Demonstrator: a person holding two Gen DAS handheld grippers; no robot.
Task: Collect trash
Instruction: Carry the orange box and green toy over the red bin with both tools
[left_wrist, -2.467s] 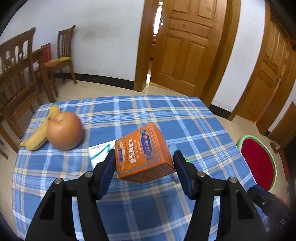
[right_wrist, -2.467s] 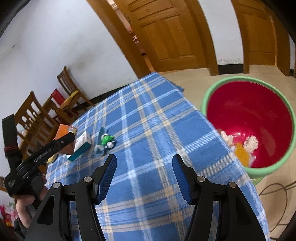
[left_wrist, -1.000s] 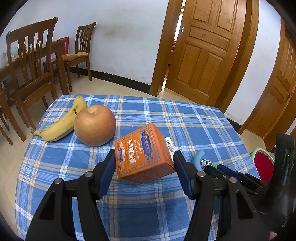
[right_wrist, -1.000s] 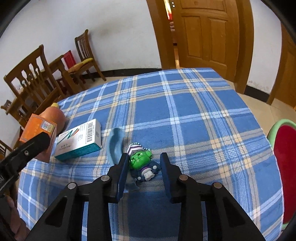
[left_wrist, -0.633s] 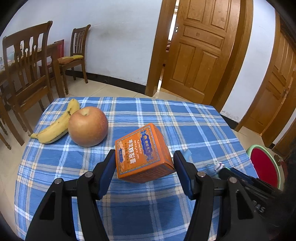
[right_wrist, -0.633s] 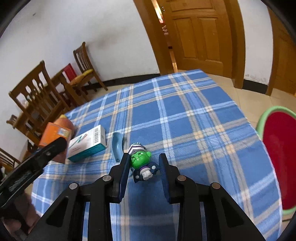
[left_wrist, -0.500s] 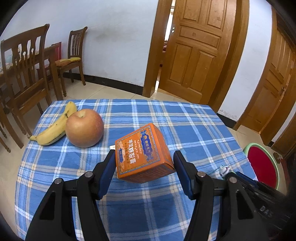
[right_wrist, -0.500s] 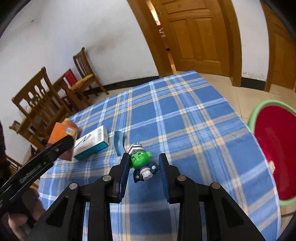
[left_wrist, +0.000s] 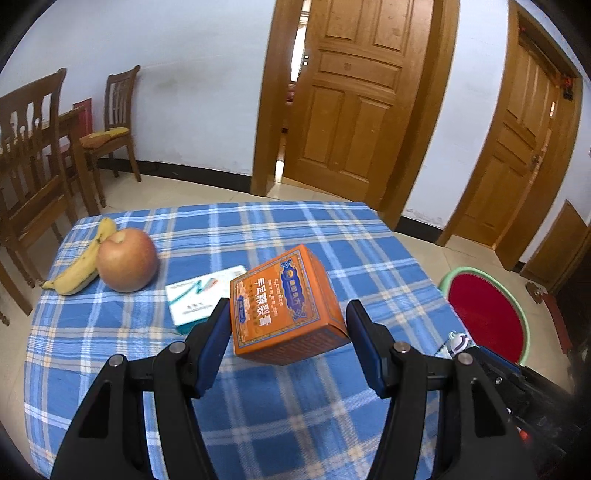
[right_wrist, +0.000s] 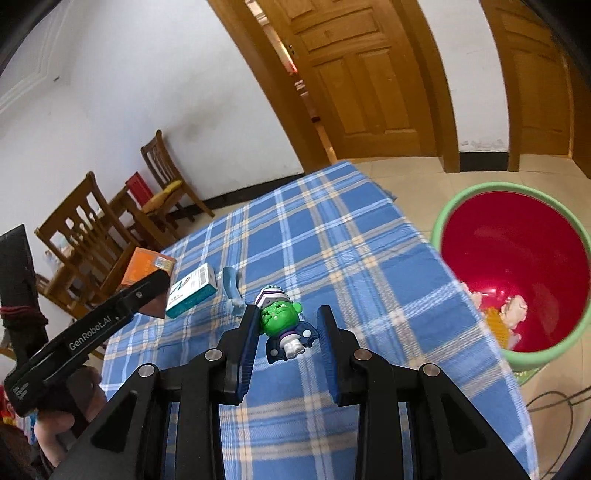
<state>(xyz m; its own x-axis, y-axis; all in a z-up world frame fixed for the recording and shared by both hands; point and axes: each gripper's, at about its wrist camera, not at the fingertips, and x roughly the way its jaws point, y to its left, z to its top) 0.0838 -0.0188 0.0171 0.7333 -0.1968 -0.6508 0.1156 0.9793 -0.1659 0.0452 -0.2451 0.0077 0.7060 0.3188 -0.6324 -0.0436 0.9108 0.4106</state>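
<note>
Left gripper (left_wrist: 287, 325): clamped on an orange box (left_wrist: 284, 308), box tilted, lifted clear of the bench (left_wrist: 258, 406), centre of the left wrist frame. The same box (right_wrist: 147, 269) shows at left of the right wrist frame, held in the left gripper (right_wrist: 147, 295), with a hand (right_wrist: 62, 402) on the handle at lower left.

Right gripper (right_wrist: 286, 336): closed on a green-headed toy (right_wrist: 284, 328), centre of the right wrist frame, toy's head toward the top of the frame. Whether the toy is off the cloth, cannot tell. In the left wrist frame only the toy's striped cap (left_wrist: 457, 341) peeks out at lower right, beside the right gripper's black body (left_wrist: 517, 384).

Bench: blue plaid cloth. White-and-teal carton (left_wrist: 199, 295) lies flat just left of the orange box; in the right wrist frame the carton (right_wrist: 192, 290) sits left of centre, with a pale blue curved piece (right_wrist: 231, 286) just to its right.

Apple (left_wrist: 126, 259) and banana (left_wrist: 83, 267), touching, mid-left of the left wrist frame.

Bin (right_wrist: 443, 221): green rim, red inside, on the floor past the bench's right edge, right side of the right wrist frame; pale scraps and something orange at its bottom. Also seen at right in the left wrist frame (left_wrist: 491, 284).

Wooden chairs (left_wrist: 33, 155) upper left; wooden doors (left_wrist: 354, 99) along the top.
</note>
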